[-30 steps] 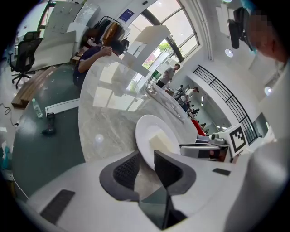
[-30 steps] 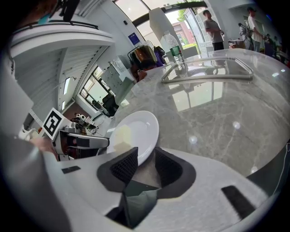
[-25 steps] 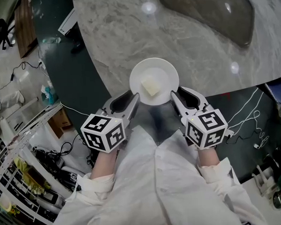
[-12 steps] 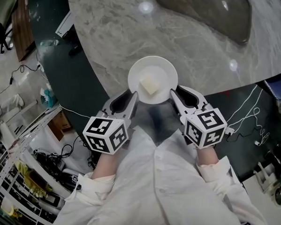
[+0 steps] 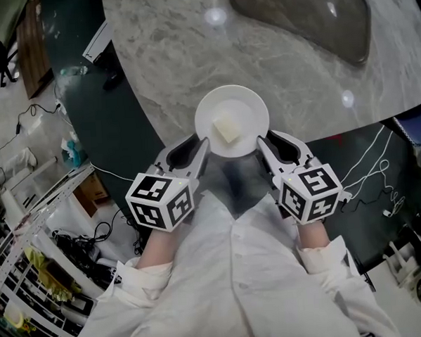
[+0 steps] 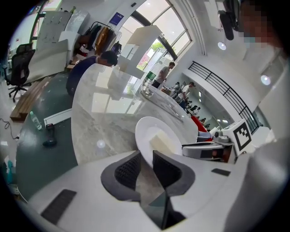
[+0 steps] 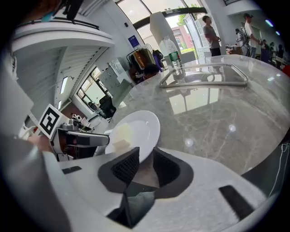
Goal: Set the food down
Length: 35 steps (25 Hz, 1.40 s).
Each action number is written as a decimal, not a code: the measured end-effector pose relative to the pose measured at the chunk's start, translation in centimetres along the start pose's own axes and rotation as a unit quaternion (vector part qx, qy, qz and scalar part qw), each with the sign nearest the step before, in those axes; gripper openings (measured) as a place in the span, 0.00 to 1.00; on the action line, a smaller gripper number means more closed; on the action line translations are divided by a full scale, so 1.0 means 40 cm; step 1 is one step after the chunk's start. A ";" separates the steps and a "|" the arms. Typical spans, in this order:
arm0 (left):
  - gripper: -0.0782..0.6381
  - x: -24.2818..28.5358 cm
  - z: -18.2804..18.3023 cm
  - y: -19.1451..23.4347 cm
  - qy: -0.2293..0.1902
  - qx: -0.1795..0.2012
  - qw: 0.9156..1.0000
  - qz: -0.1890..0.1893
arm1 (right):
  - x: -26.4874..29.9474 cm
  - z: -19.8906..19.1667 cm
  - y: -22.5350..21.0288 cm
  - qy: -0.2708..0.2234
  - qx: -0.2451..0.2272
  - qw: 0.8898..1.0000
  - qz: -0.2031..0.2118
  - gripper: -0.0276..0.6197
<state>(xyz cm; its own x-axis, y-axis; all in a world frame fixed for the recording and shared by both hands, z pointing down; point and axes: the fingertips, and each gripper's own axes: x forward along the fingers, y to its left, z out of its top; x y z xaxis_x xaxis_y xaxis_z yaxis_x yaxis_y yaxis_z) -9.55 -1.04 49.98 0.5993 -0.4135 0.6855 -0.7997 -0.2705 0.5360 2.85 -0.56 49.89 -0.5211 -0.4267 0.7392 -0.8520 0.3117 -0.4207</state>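
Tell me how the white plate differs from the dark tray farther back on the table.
The white plate is round; the dark tray is a rounded oblong. The plate is smaller and at the marble table's near edge; the tray lies farther in. The plate carries a pale block of food; the tray looks empty. Both look shallow, with raised rims.

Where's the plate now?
The plate is mid head view at the table's edge, rim held by left gripper and right gripper, whose jaws just closed further.
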 end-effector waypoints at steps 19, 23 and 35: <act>0.23 0.036 0.087 -0.081 0.002 0.059 0.997 -0.056 | -0.083 0.043 -0.037 -0.060 0.022 0.997 -0.033 0.16; 0.23 0.065 0.113 -0.107 -0.001 0.062 0.996 -0.057 | -0.096 0.074 -0.076 -0.068 0.023 0.997 -0.027 0.16; 0.23 0.211 0.290 -0.210 -0.028 0.061 0.996 -0.051 | -0.118 0.258 -0.261 -0.080 0.014 0.997 0.011 0.17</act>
<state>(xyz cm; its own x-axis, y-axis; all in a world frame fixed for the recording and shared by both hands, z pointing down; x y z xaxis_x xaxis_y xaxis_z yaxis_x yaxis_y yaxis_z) 1.79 -12.34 45.54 0.6771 -0.4259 0.6001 -0.7356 -0.4158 0.5348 13.68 -10.56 45.38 -0.5389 -0.5507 0.6374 -0.8403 0.2990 -0.4522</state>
